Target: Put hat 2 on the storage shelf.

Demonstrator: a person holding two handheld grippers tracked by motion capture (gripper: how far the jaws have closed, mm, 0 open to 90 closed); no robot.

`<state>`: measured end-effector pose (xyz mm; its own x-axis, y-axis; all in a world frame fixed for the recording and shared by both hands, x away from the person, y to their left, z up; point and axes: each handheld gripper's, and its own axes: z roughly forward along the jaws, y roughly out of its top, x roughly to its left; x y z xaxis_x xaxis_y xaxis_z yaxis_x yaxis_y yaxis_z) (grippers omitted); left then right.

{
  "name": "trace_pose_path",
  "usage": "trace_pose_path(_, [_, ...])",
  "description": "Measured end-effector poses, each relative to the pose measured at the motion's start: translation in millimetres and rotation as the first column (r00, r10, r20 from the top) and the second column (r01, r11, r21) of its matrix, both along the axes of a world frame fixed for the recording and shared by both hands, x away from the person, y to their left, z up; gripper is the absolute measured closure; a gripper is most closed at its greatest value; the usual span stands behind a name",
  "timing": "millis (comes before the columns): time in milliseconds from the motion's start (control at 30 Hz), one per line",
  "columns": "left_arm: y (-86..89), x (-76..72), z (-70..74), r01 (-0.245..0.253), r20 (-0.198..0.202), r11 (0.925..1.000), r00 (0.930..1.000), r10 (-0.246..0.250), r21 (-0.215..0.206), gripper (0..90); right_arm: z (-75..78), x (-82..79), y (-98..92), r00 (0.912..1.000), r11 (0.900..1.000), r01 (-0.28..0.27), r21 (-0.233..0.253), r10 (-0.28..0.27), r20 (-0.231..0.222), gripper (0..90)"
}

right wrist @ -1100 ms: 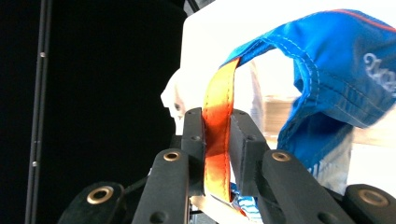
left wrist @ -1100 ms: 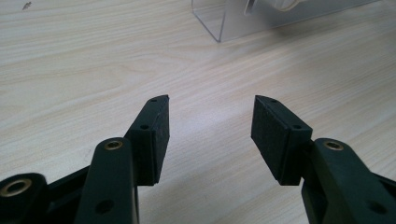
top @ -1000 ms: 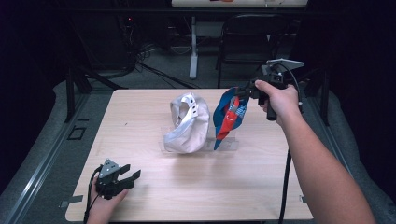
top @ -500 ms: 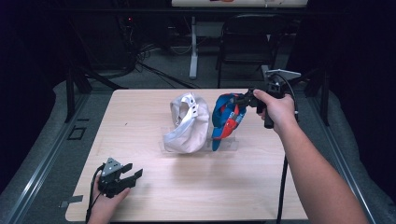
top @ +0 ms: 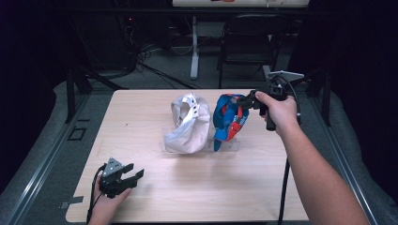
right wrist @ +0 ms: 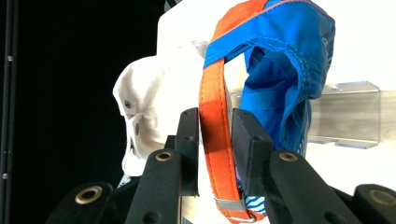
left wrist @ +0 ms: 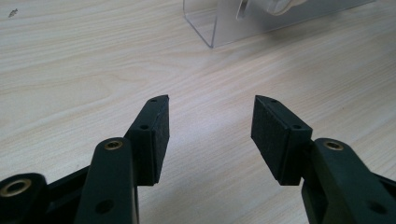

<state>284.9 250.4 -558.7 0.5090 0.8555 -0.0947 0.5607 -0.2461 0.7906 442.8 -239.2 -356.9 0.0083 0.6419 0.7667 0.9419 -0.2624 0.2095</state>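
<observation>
1. A light wooden tabletop (top: pixel 155 197) carries a clear acrylic stand (top: pixel 232 145) at its middle, with two caps propped on it side by side.
2. The left one is a white fabric baseball cap (top: pixel 190 124) that stands on edge, its open back and adjuster strap turned toward the far side.
3. Just right of it, close enough that the two nearly touch, stands a blue baseball cap with red-orange panels and strap (top: pixel 229 119).
4. The right gripper (top: pixel 244 101) is held in the person's right hand (top: pixel 277 110) at the far right of the tabletop and reaches left to the top of the blue cap.
5. In the right gripper view its jaws are clenched on the cap's orange back strap (right wrist: pixel 215 135), one pad on either side of the band; a metal buckle shows at the strap's low end between the jaws.
6. In that same view the blue cap (right wrist: pixel 280 65) rises beyond the jaws, the white cap (right wrist: pixel 140 107) sits behind it at the left, and the clear stand (right wrist: pixel 345 114) shows at the right under the blue crown.
7. The left gripper (top: pixel 133 177) lies low on the near left corner of the tabletop, held by the person's left hand (top: pixel 105 201), well apart from both caps.
8. In the left gripper view (left wrist: pixel 210 123) its jaws are released, spread wide with bare wood grain between the pads; a corner of the clear stand (left wrist: pixel 210 23) shows at the far edge.
</observation>
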Motion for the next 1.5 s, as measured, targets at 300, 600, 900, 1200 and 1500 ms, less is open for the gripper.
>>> trace_pose_path(300, [0.6, -0.1, 0.3, -0.004, 0.000, 1.0000, 1.0000, 0.004, -0.003, 47.3, 0.5, -2.5, -7.8, 0.9992, 0.999, 0.030, -0.024, -0.030, 0.028, 63.0])
trace_pose_path(600, [-1.8, 1.1, -0.4, -0.001, 0.005, 1.0000, 1.0000, 0.001, -0.004, 47.2, 2.0, -13.8, -24.3, 0.9964, 0.995, 0.058, -0.085, -0.052, 0.067, 58.1])
trace_pose_path(900, [-3.4, 4.6, -0.5, 0.000, 0.008, 0.9999, 1.0000, 0.000, -0.011, 47.0, -10.1, -42.8, -31.5, 0.9925, 0.988, 0.040, -0.149, -0.022, 0.120, 55.3])
trace_pose_path(1200, [-7.0, 7.7, -1.9, 0.007, -0.003, 0.9999, 1.0000, -0.007, -0.009, 46.7, -40.2, -82.9, -32.4, 0.9765, 0.978, 0.023, -0.206, 0.022, 0.214, 52.3])
trace_pose_path(1500, [-5.0, 8.7, -3.2, -0.008, -0.010, 0.9999, 0.9999, 0.008, -0.015, 46.7, -99.7, -112.5, -28.4, 0.9660, 0.963, 0.023, -0.267, 0.047, 0.254, 51.0])
